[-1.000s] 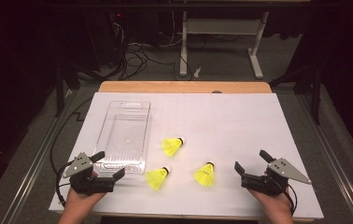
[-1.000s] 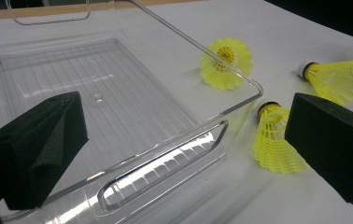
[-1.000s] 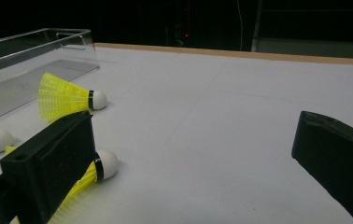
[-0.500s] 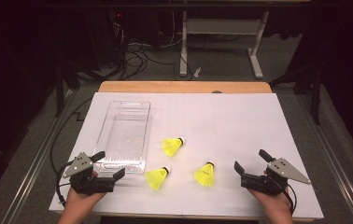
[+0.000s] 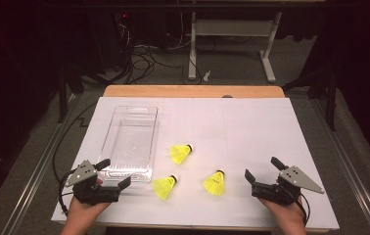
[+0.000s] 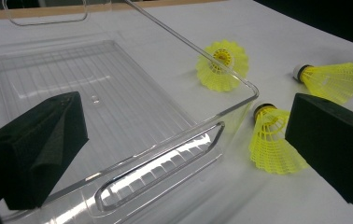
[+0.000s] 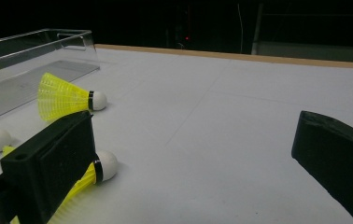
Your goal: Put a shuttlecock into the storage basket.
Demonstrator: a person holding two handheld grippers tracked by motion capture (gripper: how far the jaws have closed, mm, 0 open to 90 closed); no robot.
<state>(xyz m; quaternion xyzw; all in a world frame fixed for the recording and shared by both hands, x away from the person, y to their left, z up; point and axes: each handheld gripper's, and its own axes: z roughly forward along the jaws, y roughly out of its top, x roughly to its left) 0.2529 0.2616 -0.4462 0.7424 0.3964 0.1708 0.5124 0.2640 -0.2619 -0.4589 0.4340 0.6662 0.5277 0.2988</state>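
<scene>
- The table (image 5: 251, 127) is covered by a white sheet whose far edge stops short of a strip of bare wood; its right half lies open, from the far edge down to the near one.
- The clear tray (image 5: 130, 142) sits on the left part of the sheet, long side running away from the person, with its near short wall and slotted handle (image 6: 160, 163) just ahead of the left gripper. Bare sheet borders the tray on its left and far sides.
- The left gripper (image 5: 108, 174) rests at the near left corner, its jaws spread wide with nothing between them; in the left gripper view they frame the tray's near right corner.
- The right gripper (image 5: 262, 168) rests at the near right, jaws likewise wide apart and gripping nothing, with clear sheet ahead of it.
- Three yellow shuttlecocks lie on their sides between the two grippers, apart from one another.
- The far shuttlecock (image 5: 181, 152) lies just right of the tray, white cork pointing right.
- The near-left shuttlecock (image 5: 164, 187) lies just beside the tray's near right corner, close to the left gripper's right jaw.
- The near-right shuttlecock (image 5: 215, 182) lies nearest the right gripper, a gap of bare sheet between them.
</scene>
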